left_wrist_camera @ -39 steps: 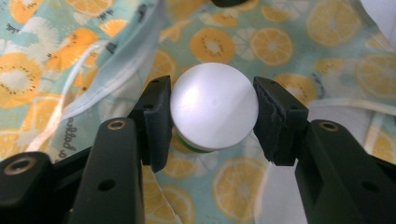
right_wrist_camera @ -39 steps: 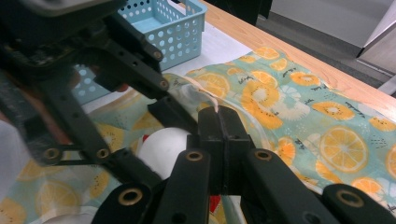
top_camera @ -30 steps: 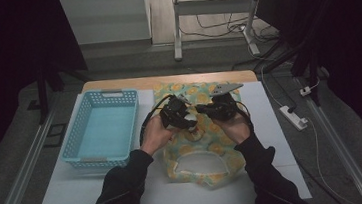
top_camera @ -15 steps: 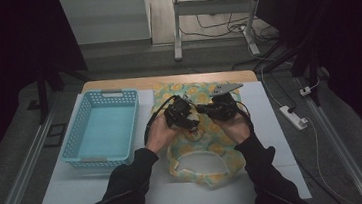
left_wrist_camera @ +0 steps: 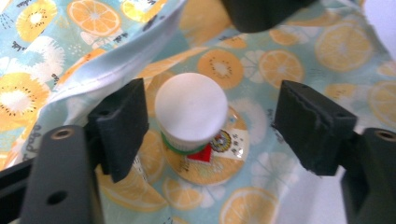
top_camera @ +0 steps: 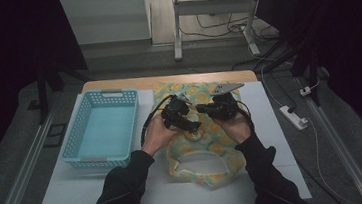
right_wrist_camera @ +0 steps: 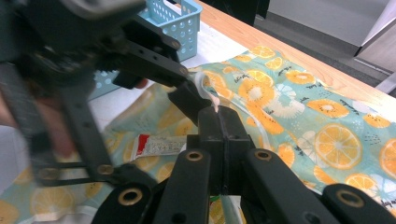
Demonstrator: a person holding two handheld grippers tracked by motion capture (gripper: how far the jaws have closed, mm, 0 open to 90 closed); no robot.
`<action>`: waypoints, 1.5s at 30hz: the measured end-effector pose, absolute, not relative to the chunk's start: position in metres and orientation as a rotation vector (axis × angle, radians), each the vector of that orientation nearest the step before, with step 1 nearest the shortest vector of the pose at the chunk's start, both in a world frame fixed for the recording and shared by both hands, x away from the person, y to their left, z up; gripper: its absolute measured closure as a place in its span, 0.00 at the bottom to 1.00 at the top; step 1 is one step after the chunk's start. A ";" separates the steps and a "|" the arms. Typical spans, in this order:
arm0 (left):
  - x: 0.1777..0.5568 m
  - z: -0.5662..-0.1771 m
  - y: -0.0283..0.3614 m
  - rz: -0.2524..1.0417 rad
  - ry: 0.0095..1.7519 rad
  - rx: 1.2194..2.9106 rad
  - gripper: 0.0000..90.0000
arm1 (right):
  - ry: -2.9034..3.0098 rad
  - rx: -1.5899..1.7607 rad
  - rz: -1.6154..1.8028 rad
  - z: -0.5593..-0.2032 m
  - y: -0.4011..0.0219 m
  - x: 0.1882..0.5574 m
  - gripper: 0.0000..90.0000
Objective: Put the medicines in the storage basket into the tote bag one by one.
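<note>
My left gripper (left_wrist_camera: 205,126) just opened, pads off tube cap (left_wrist_camera: 191,111). My right gripper (right_wrist_camera: 219,116) pinches bag edge (right_wrist_camera: 201,86), so bag (top_camera: 207,129) stays open for tube.

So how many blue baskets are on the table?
1. The blue basket sits on the left part of the white table, beside the fruit-print bag, and it looks empty. Nothing seems to hide another one.

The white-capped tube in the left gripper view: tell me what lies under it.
Under the white-capped tube lies the fruit-print bag, its orange and kiwi slices showing all around. The cap hides most of the tube's body and the fabric directly beneath, so anything below there cannot be seen.
</note>
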State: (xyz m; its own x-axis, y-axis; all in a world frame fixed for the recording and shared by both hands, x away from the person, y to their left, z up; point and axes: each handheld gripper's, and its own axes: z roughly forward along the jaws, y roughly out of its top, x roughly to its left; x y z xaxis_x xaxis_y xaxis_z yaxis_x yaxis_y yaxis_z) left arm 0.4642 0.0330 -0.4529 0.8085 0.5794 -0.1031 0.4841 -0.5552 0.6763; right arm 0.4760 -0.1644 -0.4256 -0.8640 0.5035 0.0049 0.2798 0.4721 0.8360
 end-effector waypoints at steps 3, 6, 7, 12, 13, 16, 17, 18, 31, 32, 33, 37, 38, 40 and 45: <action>0.457 -0.450 0.038 0.145 0.775 2.241 0.21 | 2.481 0.671 1.343 -0.425 -0.164 0.476 1.00; 0.449 -0.447 0.044 0.132 0.760 2.233 0.17 | 2.483 0.668 1.342 -0.424 -0.164 0.475 1.00; 0.446 -0.446 0.045 0.136 0.754 2.229 0.16 | 2.482 0.667 1.342 -0.424 -0.164 0.475 1.00; 0.434 -0.441 0.052 0.112 0.730 2.201 0.07 | 2.485 0.664 1.342 -0.424 -0.163 0.474 1.00; 0.431 -0.440 0.053 0.110 0.724 2.198 0.05 | 2.485 0.664 1.342 -0.424 -0.163 0.474 1.00; 0.425 -0.439 0.055 0.085 0.704 2.181 0.01 | 2.486 0.661 1.343 -0.424 -0.163 0.474 1.00; 0.423 -0.440 0.056 0.076 0.696 2.177 0.00 | 2.487 0.660 1.342 -0.424 -0.163 0.474 1.00; 0.421 -0.440 0.056 0.072 0.691 2.171 0.00 | 2.487 0.659 1.342 -0.424 -0.163 0.474 1.00; 0.398 -0.452 0.065 0.002 0.665 2.122 0.00 | 2.491 0.649 1.345 -0.422 -0.161 0.472 1.00; 0.396 -0.454 0.065 0.002 0.661 2.128 0.00 | 2.492 0.648 1.345 -0.422 -0.161 0.472 1.00; 0.394 -0.456 0.065 0.001 0.656 2.134 0.00 | 2.494 0.647 1.342 -0.422 -0.161 0.472 1.00; 0.388 -0.462 0.063 -0.019 0.638 2.155 0.00 | 2.498 0.644 1.338 -0.424 -0.160 0.472 1.00; 0.387 -0.464 0.063 -0.024 0.634 2.162 0.00 | 2.500 0.644 1.337 -0.424 -0.160 0.472 1.00; 0.385 -0.467 0.061 -0.020 0.629 2.184 0.00 | 2.500 0.644 1.337 -0.424 -0.160 0.472 1.00; 0.381 -0.475 0.056 0.017 0.642 2.210 0.00 | 2.498 0.643 1.341 -0.423 -0.160 0.471 1.00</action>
State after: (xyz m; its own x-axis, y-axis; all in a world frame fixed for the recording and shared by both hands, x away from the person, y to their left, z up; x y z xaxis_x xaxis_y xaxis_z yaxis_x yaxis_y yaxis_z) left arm 0.3811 0.0561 -0.4749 0.8701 0.4521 -0.1963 0.4413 -0.5374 0.7187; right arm 0.4712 -0.1601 -0.4228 -0.8761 0.4822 0.0011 0.2673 0.4839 0.8333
